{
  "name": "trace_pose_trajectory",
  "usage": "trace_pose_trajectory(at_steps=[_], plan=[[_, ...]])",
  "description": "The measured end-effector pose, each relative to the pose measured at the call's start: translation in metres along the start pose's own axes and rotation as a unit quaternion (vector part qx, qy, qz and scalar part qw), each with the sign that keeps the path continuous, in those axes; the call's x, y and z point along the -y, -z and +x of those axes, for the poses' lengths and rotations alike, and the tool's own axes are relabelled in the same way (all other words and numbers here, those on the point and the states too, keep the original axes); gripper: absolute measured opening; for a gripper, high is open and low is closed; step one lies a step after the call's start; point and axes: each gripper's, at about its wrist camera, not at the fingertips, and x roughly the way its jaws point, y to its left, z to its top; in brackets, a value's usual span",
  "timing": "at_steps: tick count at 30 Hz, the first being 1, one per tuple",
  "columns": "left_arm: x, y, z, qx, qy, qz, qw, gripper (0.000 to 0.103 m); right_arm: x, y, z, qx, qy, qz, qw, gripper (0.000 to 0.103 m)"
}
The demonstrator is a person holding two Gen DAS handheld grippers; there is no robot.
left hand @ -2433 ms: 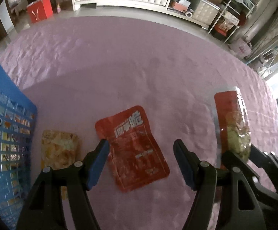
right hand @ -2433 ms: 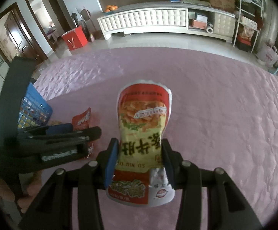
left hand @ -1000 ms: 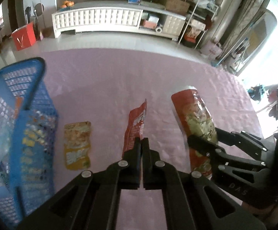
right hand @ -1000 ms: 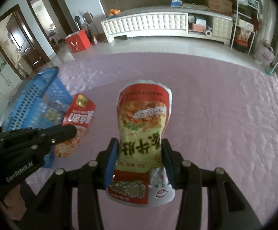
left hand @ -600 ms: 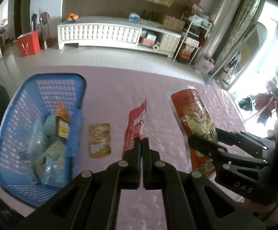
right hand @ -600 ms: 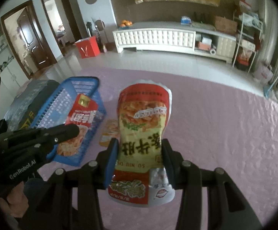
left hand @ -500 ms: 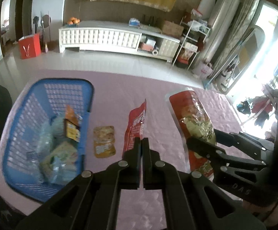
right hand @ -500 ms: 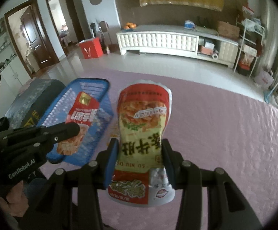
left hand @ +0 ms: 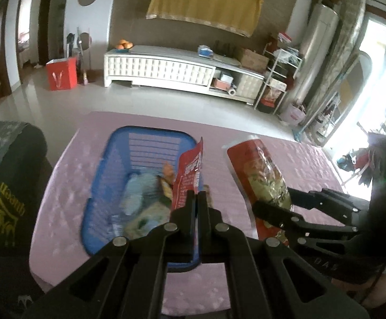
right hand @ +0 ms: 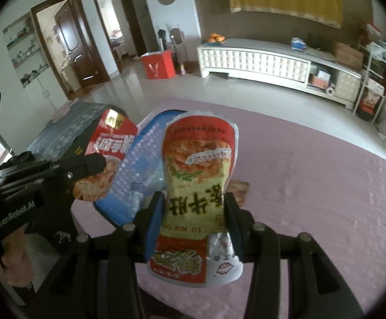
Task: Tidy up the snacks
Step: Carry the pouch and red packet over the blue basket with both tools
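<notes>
My left gripper (left hand: pixel 198 199) is shut on a flat red snack packet (left hand: pixel 190 172), held edge-on high above the blue basket (left hand: pixel 113 164); the packet also shows in the right wrist view (right hand: pixel 105 154). My right gripper (right hand: pixel 194 207) is shut on a tall red-and-yellow snack bag (right hand: pixel 198 175), held upright above the pink table; the bag also shows in the left wrist view (left hand: pixel 259 180). The basket holds several snack packs (left hand: pixel 142 199). A small yellow snack pack (right hand: pixel 239 187) lies on the table beside the basket.
The pink quilted tablecloth (left hand: pixel 307 164) covers the table. A dark chair back (left hand: pixel 4 186) stands at the table's left. Beyond the table are a tiled floor, a white low cabinet (left hand: pixel 166 71) and a red box (left hand: pixel 61 73).
Both grippers have risen well above the table, each with its packet. The left gripper has moved left, so the red packet now hangs over the basket.
</notes>
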Motion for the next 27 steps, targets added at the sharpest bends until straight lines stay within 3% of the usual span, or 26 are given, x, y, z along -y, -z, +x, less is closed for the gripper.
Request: trace_pose_trajectory(at_steps=[8,27], plan=[[-0.046,0.004,0.006,-0.011,-0.009,-0.022,0.9996,0.0,-0.028,-0.016,0.036,-0.023,-0.017,-0.019,0.999,0.05],[-0.092,0.018,0.055,-0.065,0.014,-0.028,0.9974,0.001,-0.043,-0.016,0.089,-0.097,-0.024,-0.014,0.995,0.05]])
